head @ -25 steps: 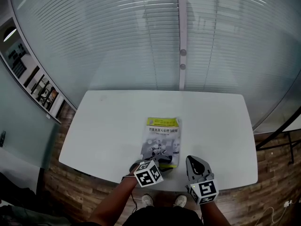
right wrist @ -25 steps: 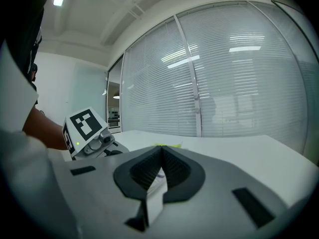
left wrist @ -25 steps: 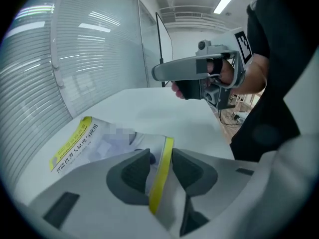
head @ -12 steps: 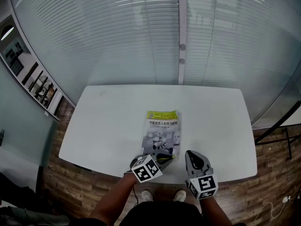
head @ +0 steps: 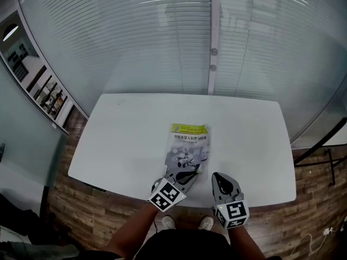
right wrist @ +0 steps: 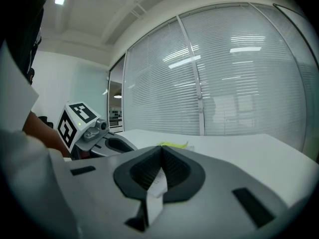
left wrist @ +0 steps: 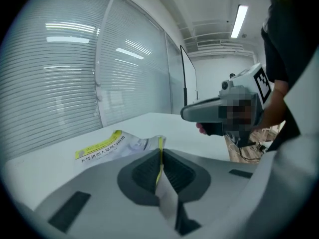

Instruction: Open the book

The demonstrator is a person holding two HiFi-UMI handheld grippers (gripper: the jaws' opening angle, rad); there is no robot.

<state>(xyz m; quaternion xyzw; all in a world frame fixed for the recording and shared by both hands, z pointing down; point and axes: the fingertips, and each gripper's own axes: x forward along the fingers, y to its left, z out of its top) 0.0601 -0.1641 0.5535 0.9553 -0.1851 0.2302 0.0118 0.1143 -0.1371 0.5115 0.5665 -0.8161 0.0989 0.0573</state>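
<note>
White table (head: 124, 134) bears book (head: 188, 144), nipped by just-closing left tool (left wrist: 160, 153); right tool (right wrist: 161, 156) shut empty

The left gripper (head: 186, 177) is pointing away from the person and tilting downward, rolled so that its cube (head: 165, 195) is sitting skewed. Its jaws have just been closing and are now pinching the cover (left wrist: 124, 144) by its edge, the pads pressing on both sides. The left forearm (head: 133, 233) is reaching in from the lower edge of the head view. The right gripper (head: 218, 176) is hovering just beside the left one, apart from it, and pointing forward almost level. Its jaws are pressing together with nothing between them. The right forearm (head: 245, 249) is hanging close to the body.
</note>
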